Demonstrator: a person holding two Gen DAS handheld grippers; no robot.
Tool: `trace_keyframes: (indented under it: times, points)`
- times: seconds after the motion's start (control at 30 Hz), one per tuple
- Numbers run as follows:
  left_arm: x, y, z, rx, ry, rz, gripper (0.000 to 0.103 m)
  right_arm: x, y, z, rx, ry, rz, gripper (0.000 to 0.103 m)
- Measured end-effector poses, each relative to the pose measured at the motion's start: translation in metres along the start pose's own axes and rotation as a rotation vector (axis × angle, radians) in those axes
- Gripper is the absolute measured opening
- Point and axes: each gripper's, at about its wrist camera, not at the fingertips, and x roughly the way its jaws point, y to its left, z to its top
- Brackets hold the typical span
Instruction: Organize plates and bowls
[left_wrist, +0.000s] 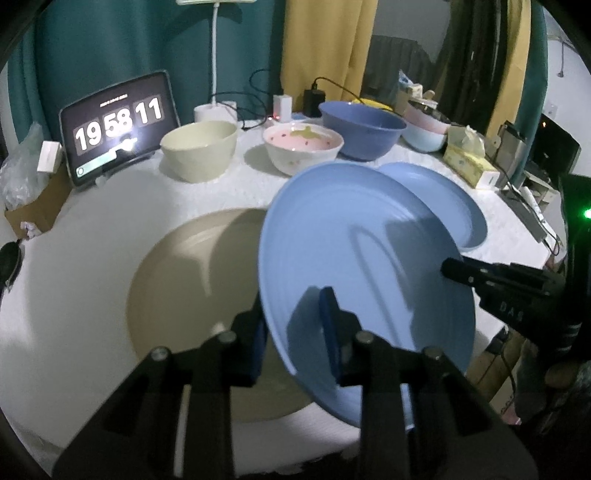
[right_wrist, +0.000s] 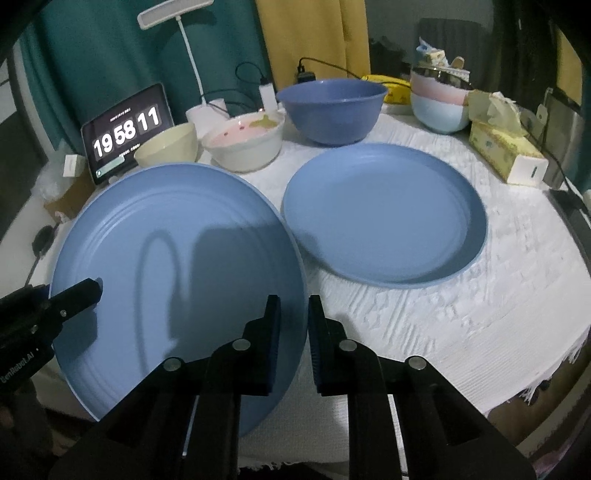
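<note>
Both grippers' fingers (right_wrist: 275, 332) pinch one tilted blue plate (right_wrist: 177, 258) — white tablecloth (right_wrist: 461, 314), teal curtain (right_wrist: 92, 55).

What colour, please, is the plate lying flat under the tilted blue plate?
Beige plate, seen best in the left wrist view.

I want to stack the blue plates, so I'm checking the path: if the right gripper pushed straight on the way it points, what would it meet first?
The right gripper is already clamped on the rim of the tilted blue plate. Beyond it, straight on, bare white tablecloth probably comes first, then the near rim of the flat blue plate; depth is unclear.
</note>
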Motion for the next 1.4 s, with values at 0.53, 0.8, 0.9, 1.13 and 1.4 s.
trace_keyframes:
  times: [0.53,0.8,0.9,1.13,1.4]
  points:
    - [0.009,-0.03,0.027,0.038,-0.019,-0.014,0.028,-0.008,-0.039,0.025,0.048,-0.055,0.005,0.016]
    - [0.022,-0.048,0.042,0.054,-0.012,-0.023,0.028,-0.006,-0.06,0.037,0.068,-0.068,0.001,0.016]
    - [0.027,-0.055,0.048,0.063,-0.012,-0.029,0.028,-0.005,-0.069,0.041,0.078,-0.073,0.0,0.016]
    - [0.043,-0.072,0.06,0.071,-0.003,-0.043,0.028,0.001,-0.09,0.05,0.091,-0.081,-0.013,0.016]
    - [0.067,-0.093,0.073,0.087,0.009,-0.053,0.029,0.012,-0.119,0.058,0.12,-0.074,-0.032,0.016]
